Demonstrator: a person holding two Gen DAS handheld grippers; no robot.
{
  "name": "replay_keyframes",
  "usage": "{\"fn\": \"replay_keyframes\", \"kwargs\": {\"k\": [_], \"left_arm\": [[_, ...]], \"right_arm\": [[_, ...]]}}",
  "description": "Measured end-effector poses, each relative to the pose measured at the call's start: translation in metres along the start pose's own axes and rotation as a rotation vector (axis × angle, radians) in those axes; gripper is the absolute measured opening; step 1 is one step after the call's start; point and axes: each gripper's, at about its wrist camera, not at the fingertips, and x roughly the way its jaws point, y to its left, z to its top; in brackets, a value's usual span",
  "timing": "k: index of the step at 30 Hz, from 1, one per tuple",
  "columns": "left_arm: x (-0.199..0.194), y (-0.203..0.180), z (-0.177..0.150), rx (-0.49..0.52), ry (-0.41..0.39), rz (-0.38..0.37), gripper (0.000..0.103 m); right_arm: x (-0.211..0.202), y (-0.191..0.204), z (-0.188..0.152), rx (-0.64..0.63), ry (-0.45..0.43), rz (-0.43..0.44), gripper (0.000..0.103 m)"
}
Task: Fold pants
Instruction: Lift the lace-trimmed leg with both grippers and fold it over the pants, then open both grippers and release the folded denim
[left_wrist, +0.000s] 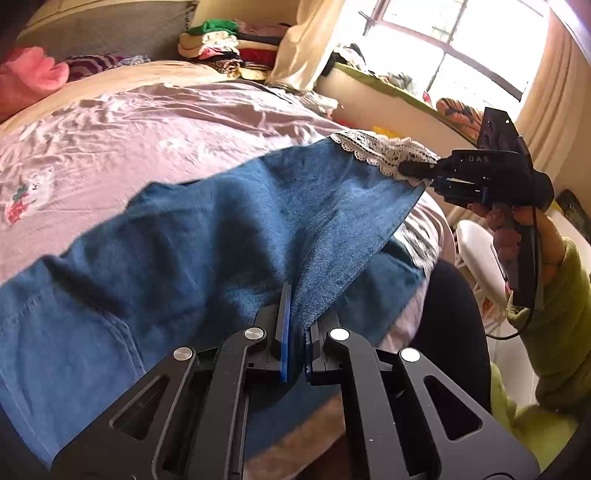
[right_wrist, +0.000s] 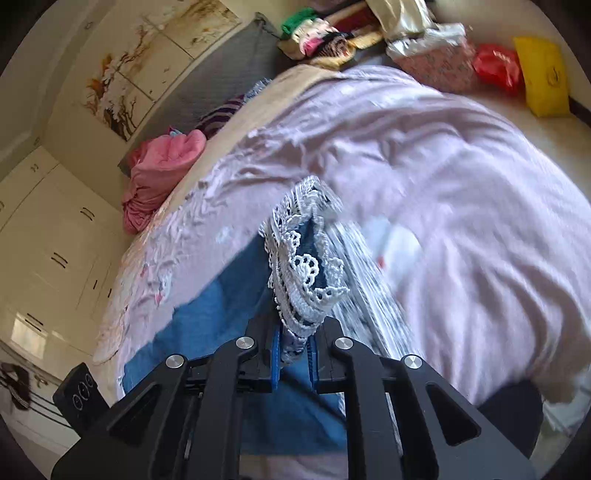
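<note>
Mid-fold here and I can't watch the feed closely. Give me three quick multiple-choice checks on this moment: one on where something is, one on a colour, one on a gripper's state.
1. Where is the white lace hem of the pants?
A. Flat on the bed sheet
B. Lifted off the bed, pinched by the right gripper
C. Tucked under the pink garment

2. What colour is the bed sheet under the pants?
A. Pale pink-lilac
B. Dark green
C. Black

3. How does the left gripper stand?
A. Wide open above the sheet
B. Shut on nothing
C. Shut on a fold of the blue fabric

Answers:
1 B, the left wrist view shows the lace edge raised in the right gripper's closed fingers.
2 A, pale pink-lilac cloth spreads all around the denim.
3 C, blue fabric runs up from between its closed pads.
</note>
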Motion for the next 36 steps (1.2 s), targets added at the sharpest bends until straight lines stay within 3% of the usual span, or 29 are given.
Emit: {"fn": "replay_keyframes", "kwargs": {"k": [14,19,26,31,34,36], "left_arm": [[0.01,-0.019,-0.023,0.067,0.089,0.065,0.001],[0.004,-0.021,-0.026,0.093,0.087,0.102,0.001],[0.02,-0.02,-0.033,0.079,0.137,0.112,0.003],[0.025,-0.018,-0.038,0.062,0.142,0.109,0.005],[0.019,-0.017,-0.039,0.037,0.144,0.088,0.016],[0.01,-0.017,-0.041,0.02,0.13,0.067,0.045]], "right_arm": [[-0.009,-0.04,-0.042,0.065,0.1,0.035,0.013],[-0.016,-0.049,-0.044,0.077,0.103,0.051,0.022],[-0.018,-0.056,-0.053,0.031,0.082,-0.022,0.016],[-0.011,-0.042,-0.059,-0.096,0.083,-0.128,0.017],[-0.018,-0.036,-0.058,-0.131,0.094,-0.147,0.024],[-0.03,-0.033,-0.055,-0.151,0.064,-0.181,0.046]]}}
